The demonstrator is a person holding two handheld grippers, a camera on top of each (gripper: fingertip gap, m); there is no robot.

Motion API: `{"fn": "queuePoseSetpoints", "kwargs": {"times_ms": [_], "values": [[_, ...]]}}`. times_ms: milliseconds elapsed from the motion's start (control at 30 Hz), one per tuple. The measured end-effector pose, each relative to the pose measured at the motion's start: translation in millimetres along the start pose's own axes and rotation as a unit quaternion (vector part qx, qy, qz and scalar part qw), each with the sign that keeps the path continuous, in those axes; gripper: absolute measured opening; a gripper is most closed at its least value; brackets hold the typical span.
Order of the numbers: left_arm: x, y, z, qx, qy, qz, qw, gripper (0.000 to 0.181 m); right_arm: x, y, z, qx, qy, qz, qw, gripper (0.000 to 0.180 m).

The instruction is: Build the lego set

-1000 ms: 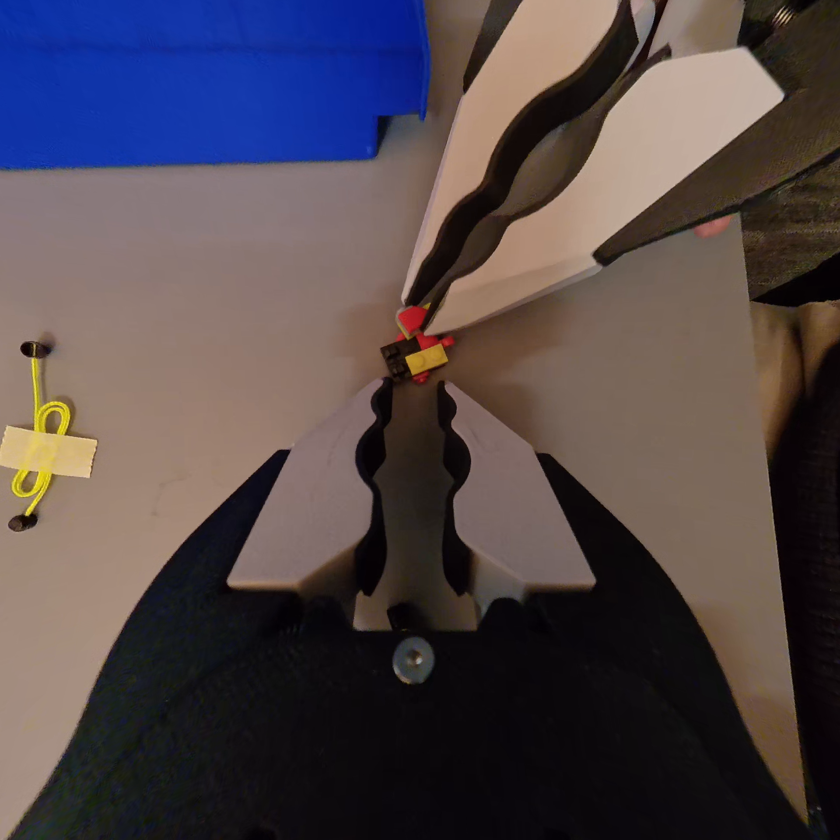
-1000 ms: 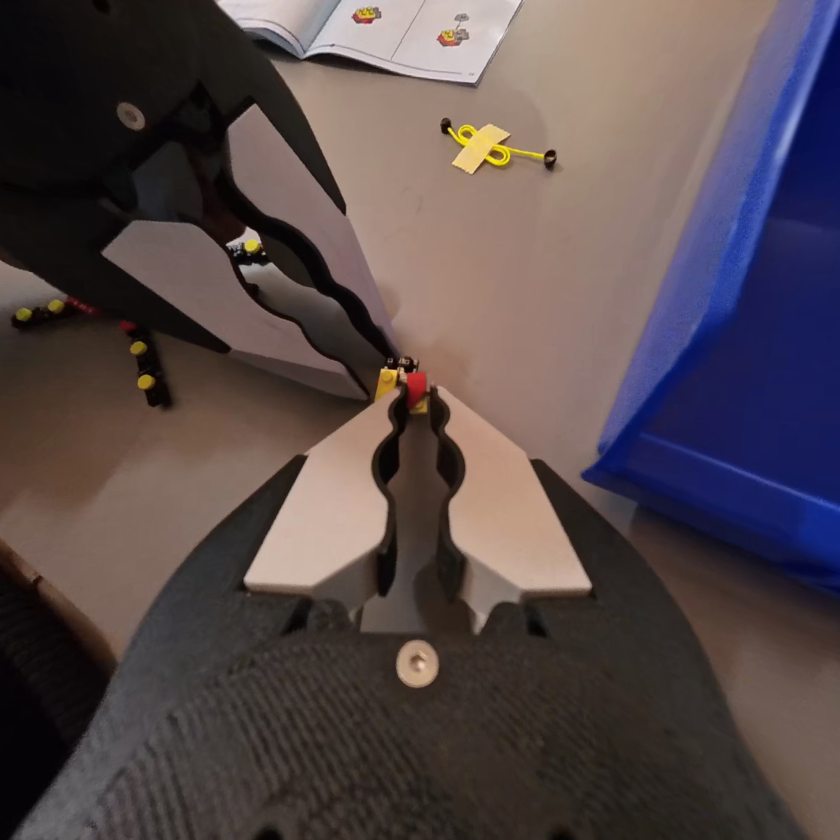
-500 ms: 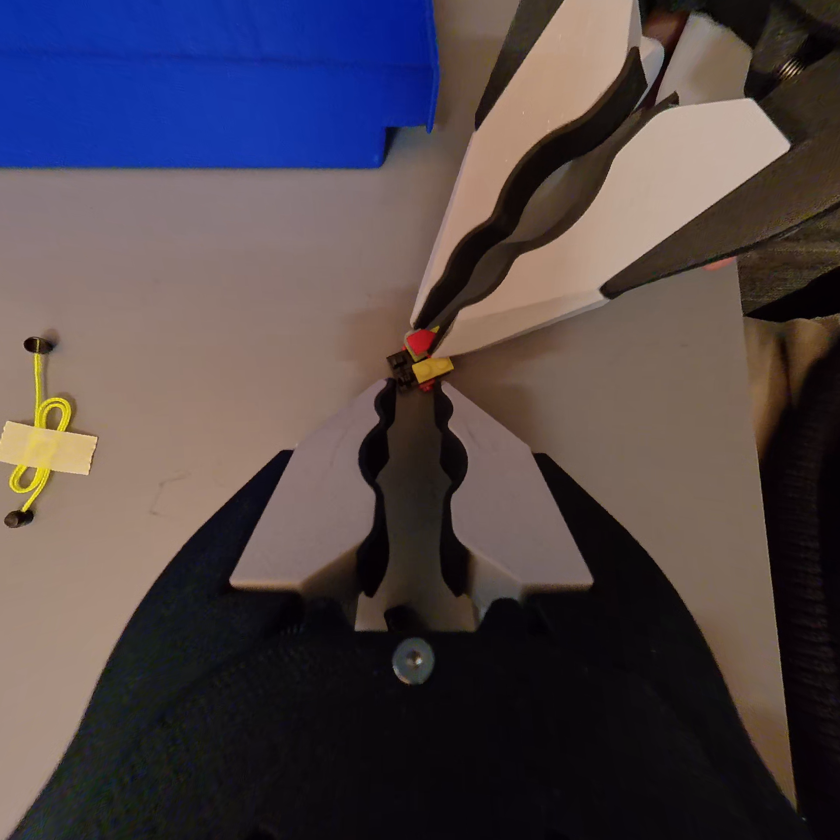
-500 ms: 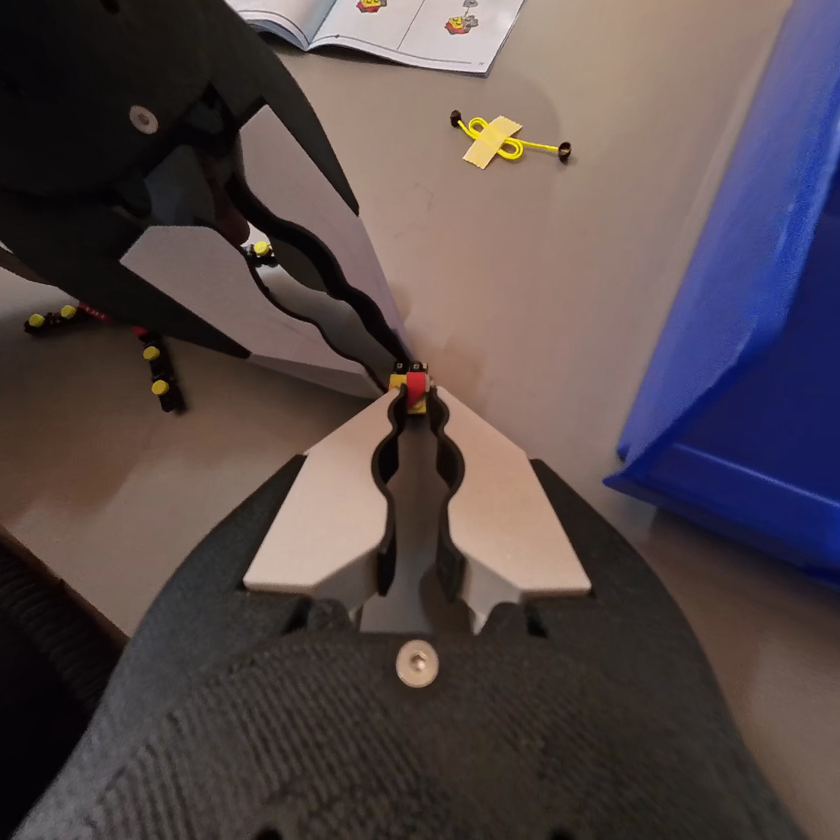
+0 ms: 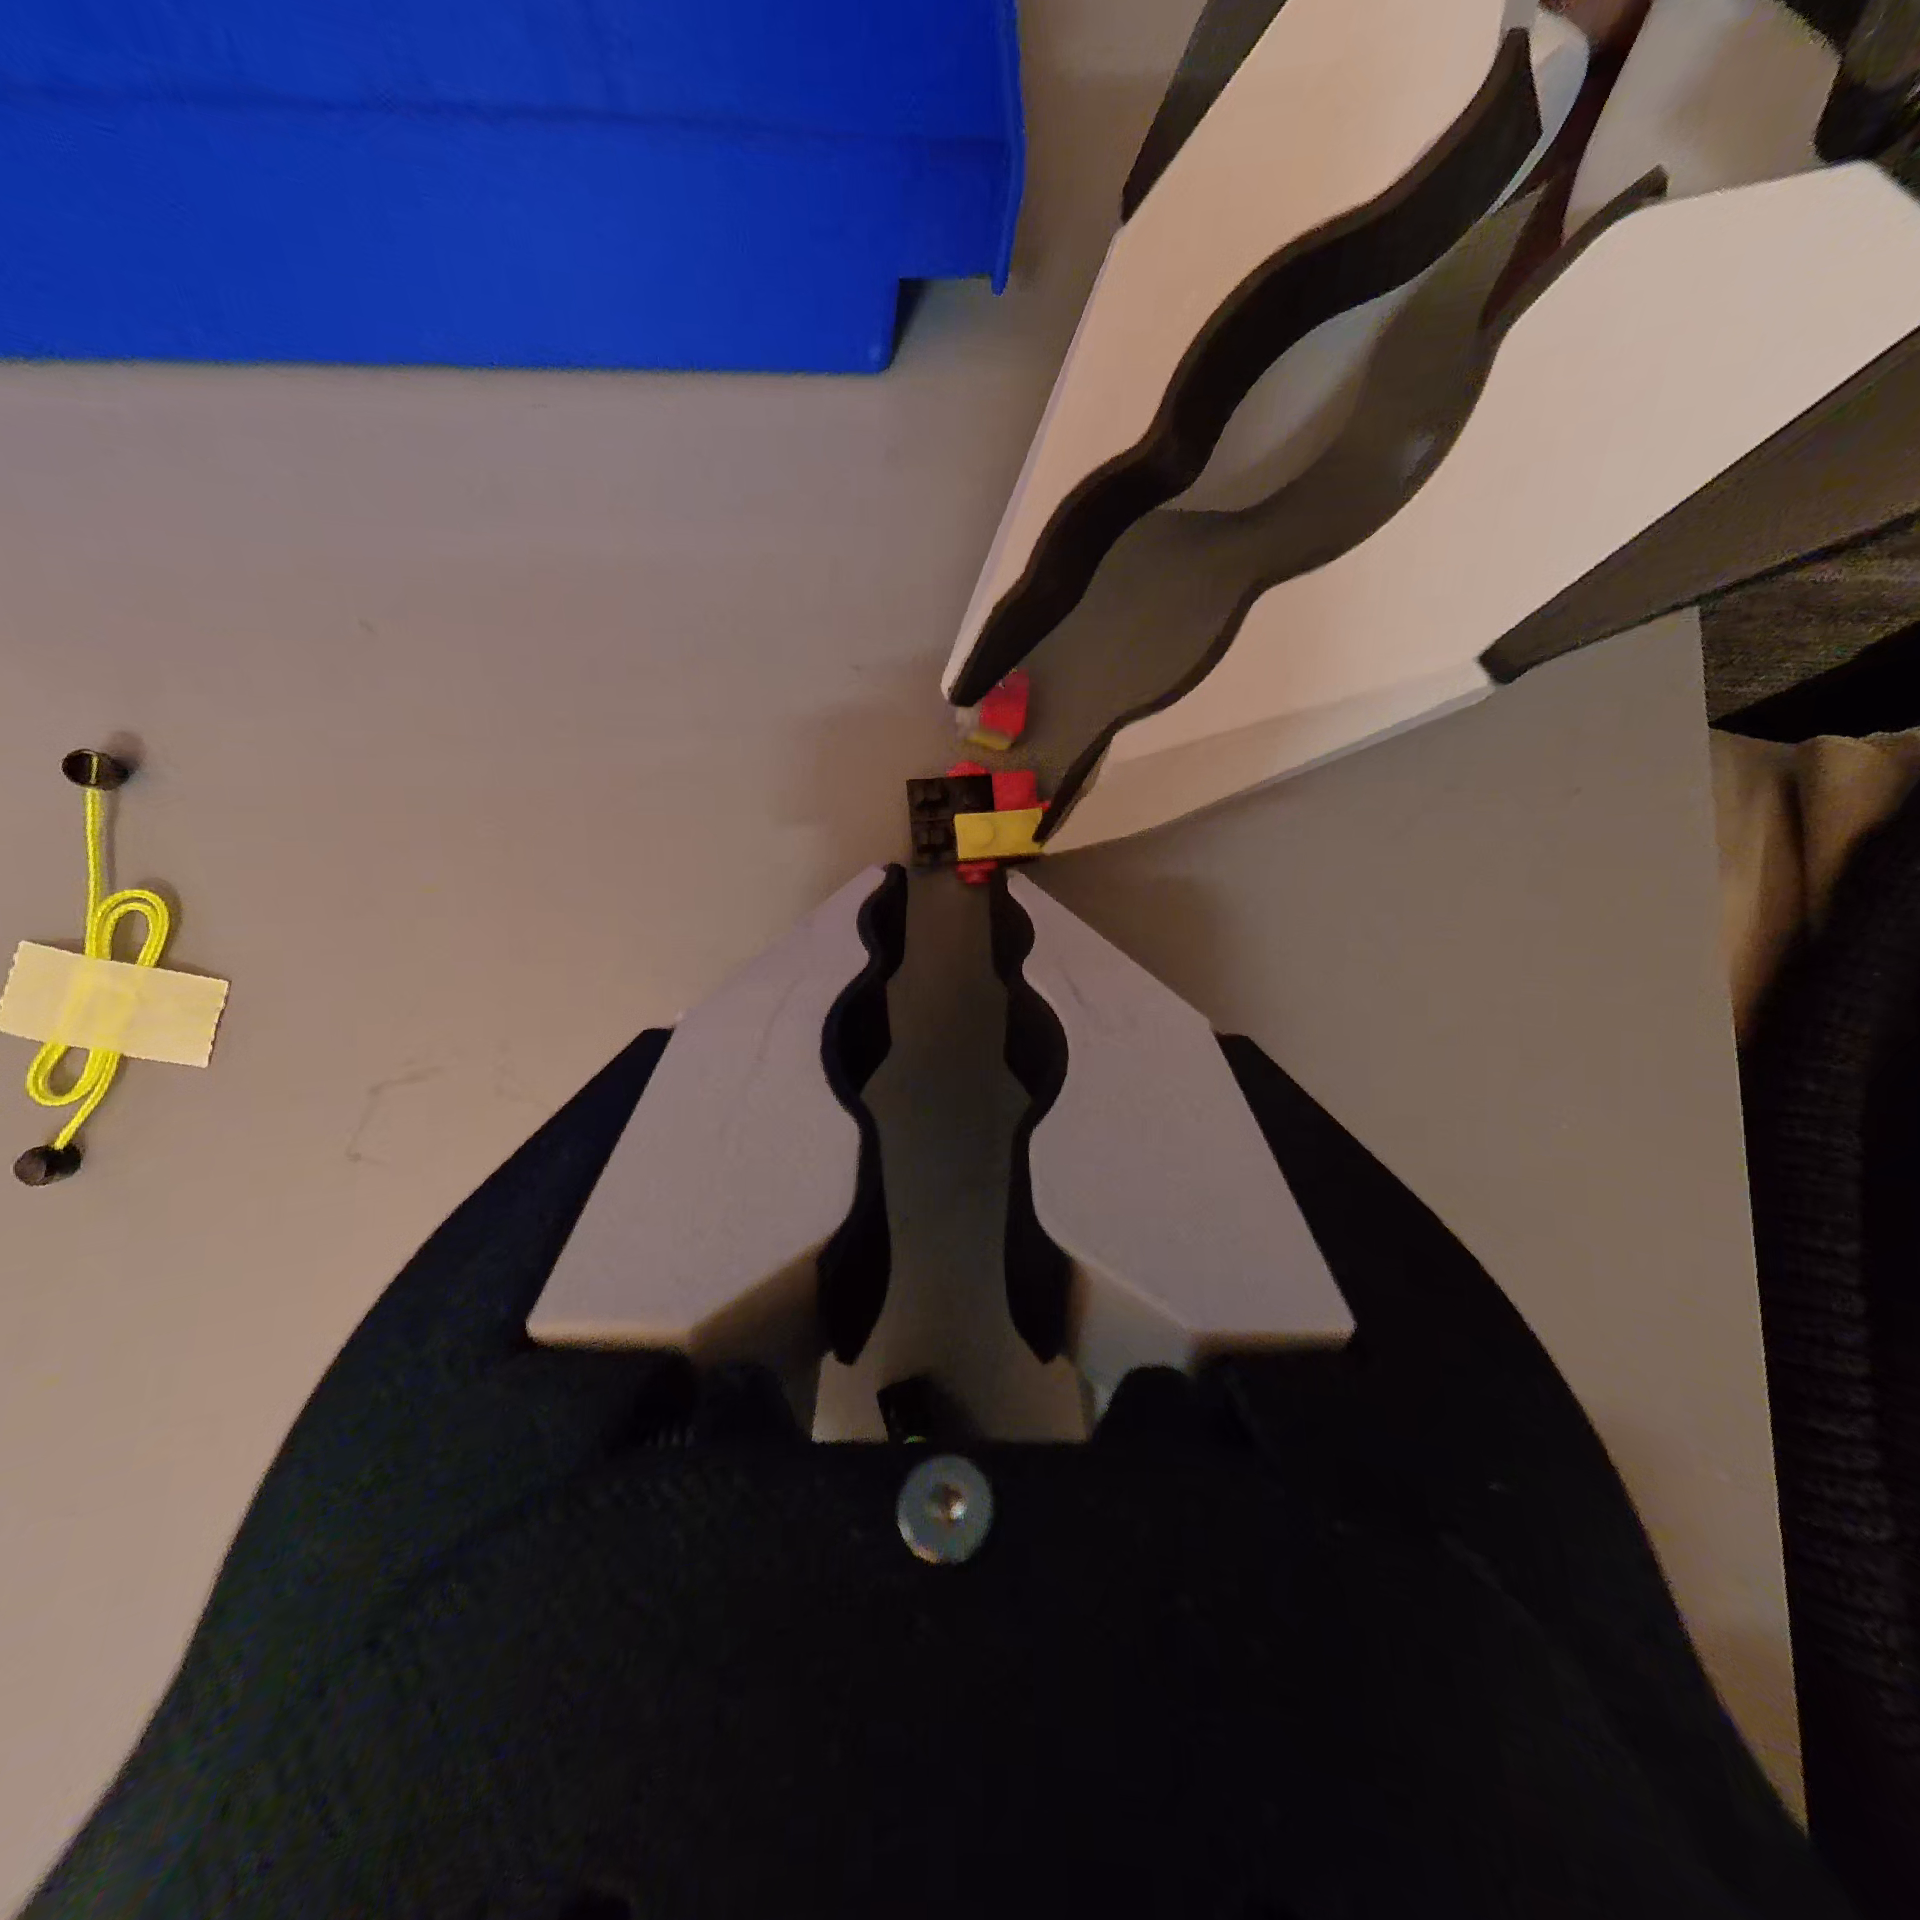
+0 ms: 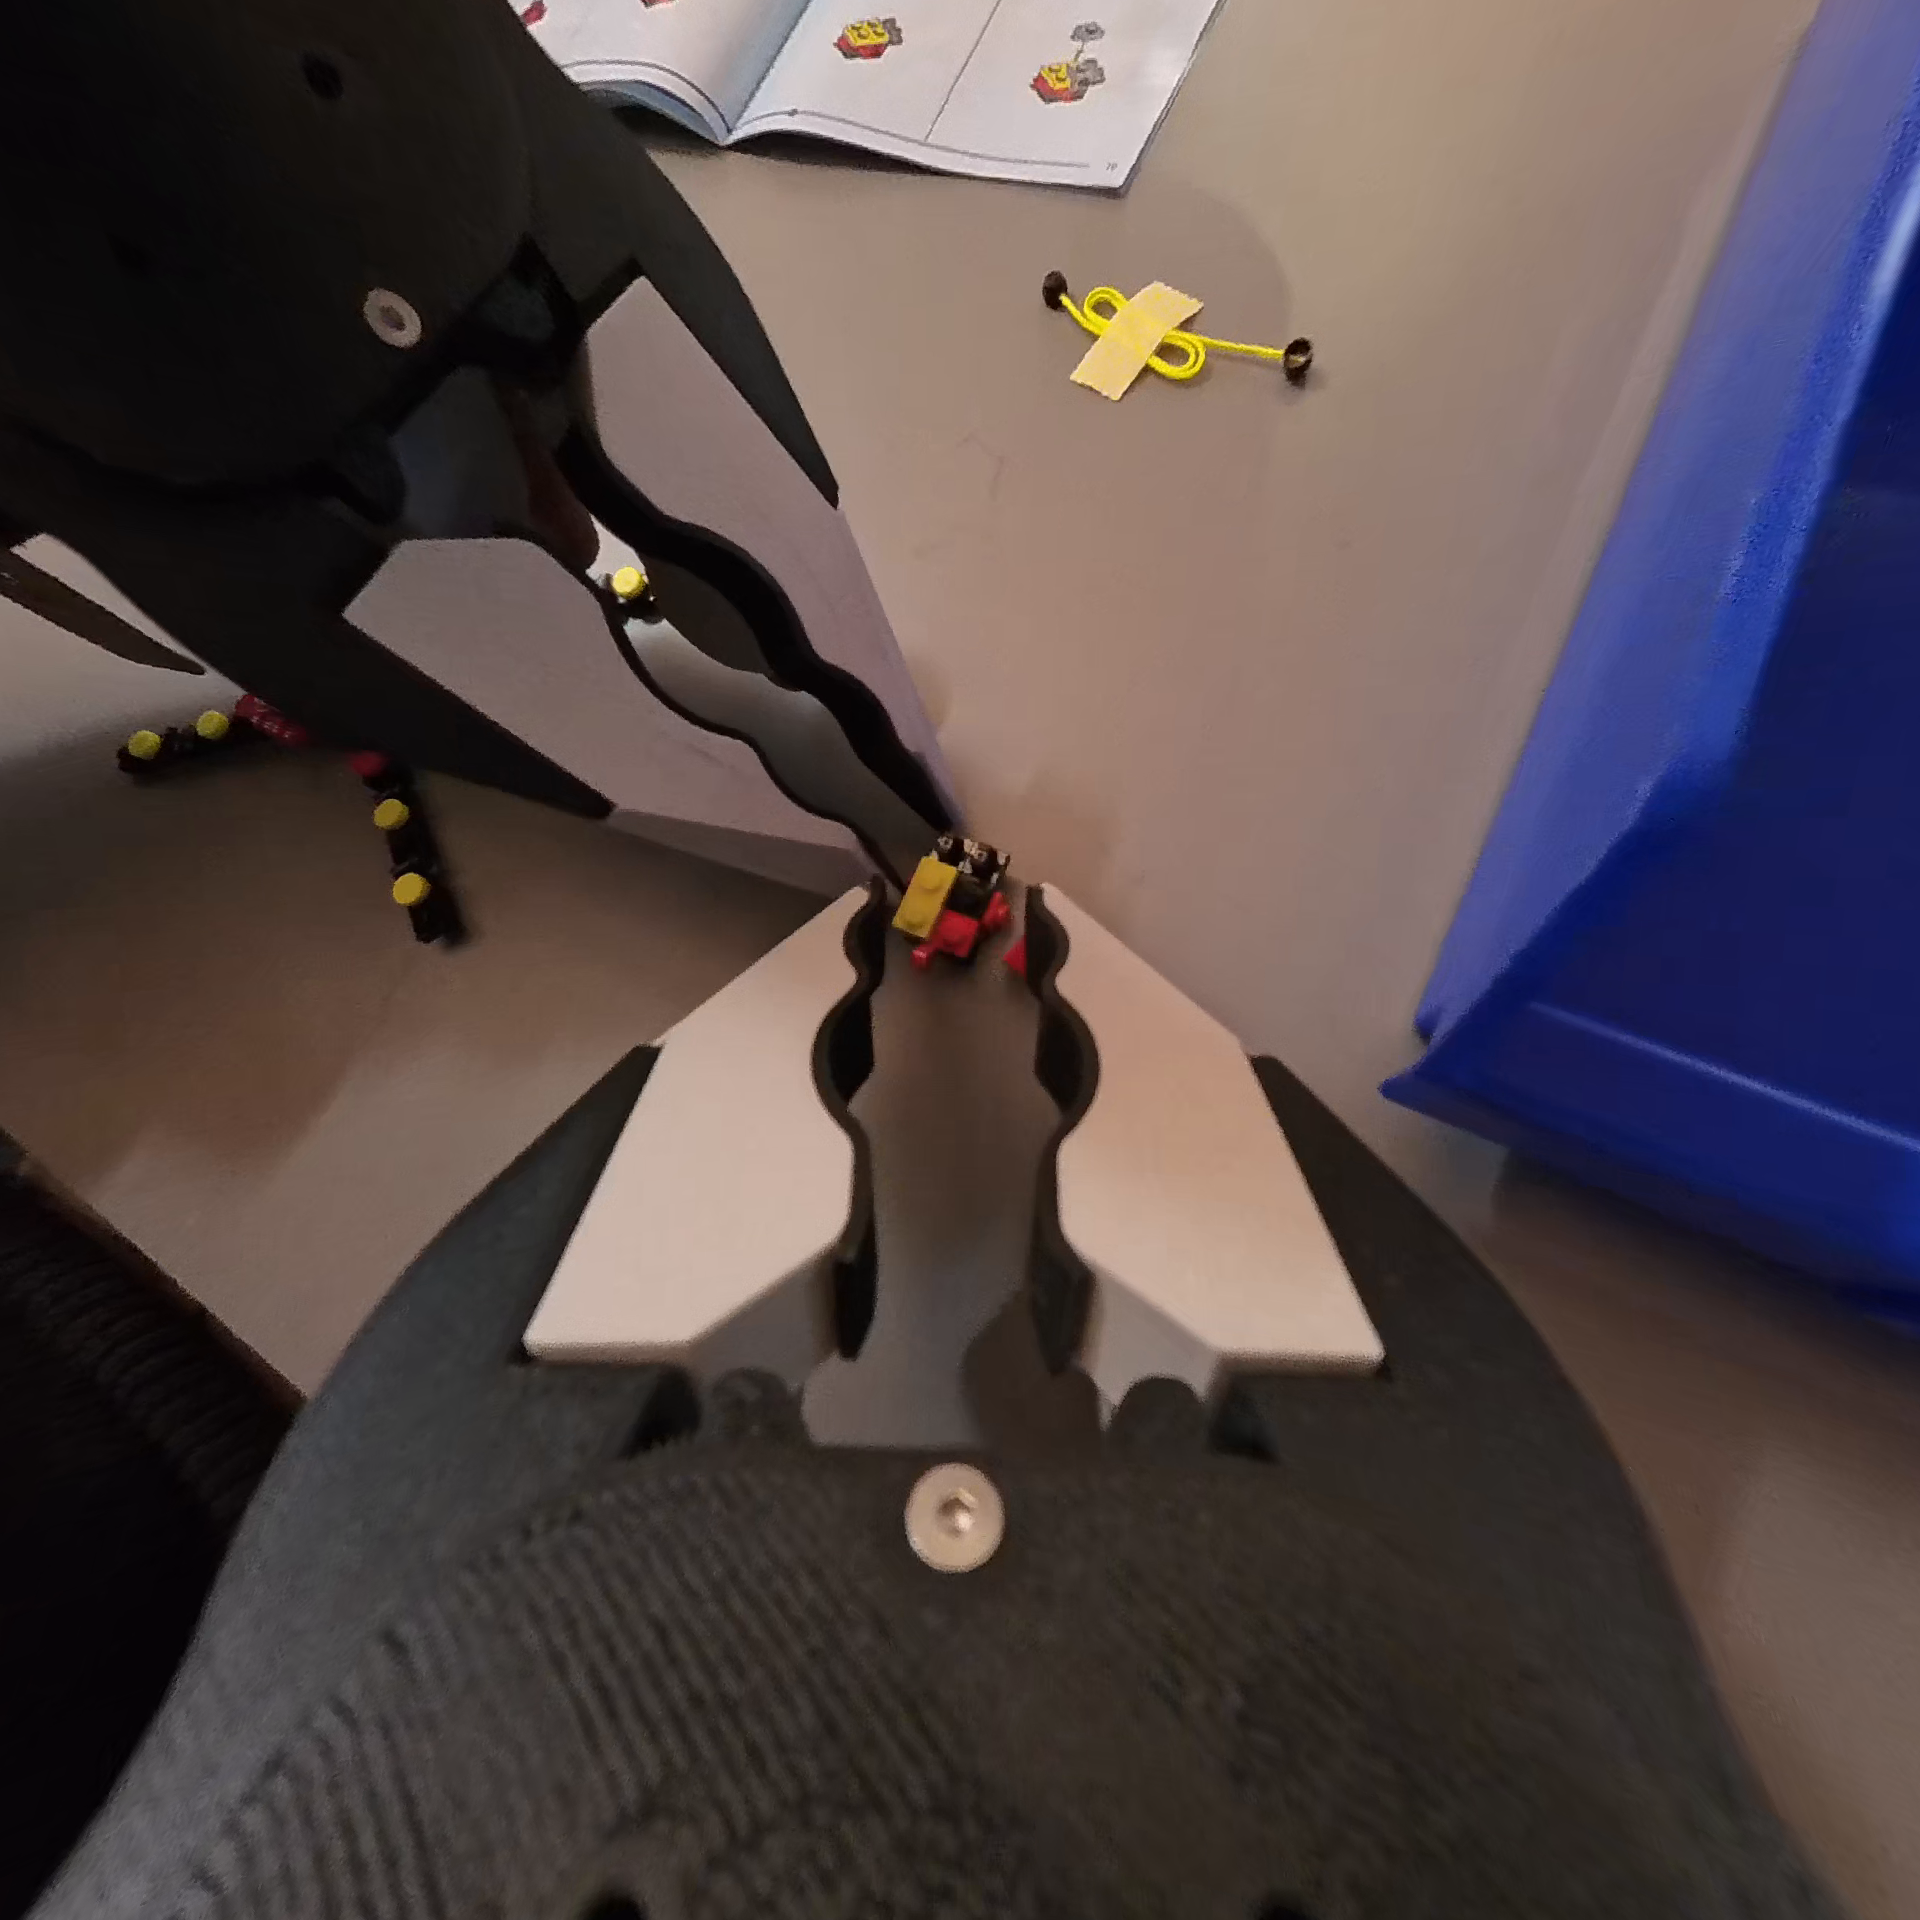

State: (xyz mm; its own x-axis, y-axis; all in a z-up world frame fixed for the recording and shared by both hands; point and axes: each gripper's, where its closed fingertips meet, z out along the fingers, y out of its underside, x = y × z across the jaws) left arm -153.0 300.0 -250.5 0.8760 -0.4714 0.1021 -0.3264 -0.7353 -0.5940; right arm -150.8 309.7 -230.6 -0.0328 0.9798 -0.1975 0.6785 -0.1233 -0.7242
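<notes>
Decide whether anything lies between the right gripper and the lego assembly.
Nothing visible does. The assembly sits on the table right at the open right gripper tips. A loose red piece lies beside one finger, off the path. The left gripper meets the assembly from the opposite side.

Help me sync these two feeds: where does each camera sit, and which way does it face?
Left wrist view: on the left gripper, looking down its fingers at the lego assembly and blue bin.
Right wrist view: on the right gripper, facing the lego assembly, instruction booklet.
Shared: assembly, opposite gripper, yellow cord.
</notes>
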Motion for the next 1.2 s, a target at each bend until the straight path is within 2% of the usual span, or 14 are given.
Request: {"fn": "queuePoseSetpoints", "kwargs": {"times_ms": [167, 267, 367, 600, 767, 867, 1000, 1100, 1200], "values": [[-0.9, 1.6, -1.6, -0.003, -0.004, 0.000, 1.000, 0.014, 12.7, 1.2, -10.6, 0.000, 0.027, -0.011, 1.000, 0.023], [-2.5, 2.9, -5.7, -0.003, -0.010, -0.003, 1.000, 0.015, 25.4, 7.0, -22.1, -0.009, 0.056, -0.035, 0.998, 0.016], [-4.9, 4.0, -15.9, 0.003, -0.020, -0.010, 1.000, 0.015, 28.4, 14.5, -23.9, -0.021, 0.053, -0.060, 0.997, 0.016], [4.4, 15.0, -63.5, 0.045, -0.038, -0.043, 0.997, 0.018, 17.3, 20.1, -2.6, -0.049, 0.020, -0.132, 0.990, 0.031], [23.0, 35.5, -99.8, 0.092, -0.051, -0.097, 0.990, 0.020, 2.5, 32.9, -10.4, -0.072, -0.012, -0.117, 0.990, 0.026], [38.0, 47.8, -120.8, 0.128, -0.057, -0.129, 0.982, 0.021, -17.1, 31.1, -19.7, -0.056, -0.059, -0.088, 0.993, 0.022], [55.2, 65.0, -144.1, 0.195, -0.069, -0.167, 0.964, 0.021, -2.9, 2.0, -23.5, 0.011, -0.017, -0.060, 0.998, 0.022], [64.5, 78.5, -156.7, 0.247, -0.074, -0.196, 0.946, 0.021, -4.8, 1.0, -18.8, 0.003, -0.019, -0.136, 0.991, 0.033], [79.4, 89.1, -160.3, 0.258, -0.036, -0.219, 0.940, 0.023, 0.2, 11.5, -14.5, -0.037, 0.009, -0.250, 0.967, 0.028]]}}
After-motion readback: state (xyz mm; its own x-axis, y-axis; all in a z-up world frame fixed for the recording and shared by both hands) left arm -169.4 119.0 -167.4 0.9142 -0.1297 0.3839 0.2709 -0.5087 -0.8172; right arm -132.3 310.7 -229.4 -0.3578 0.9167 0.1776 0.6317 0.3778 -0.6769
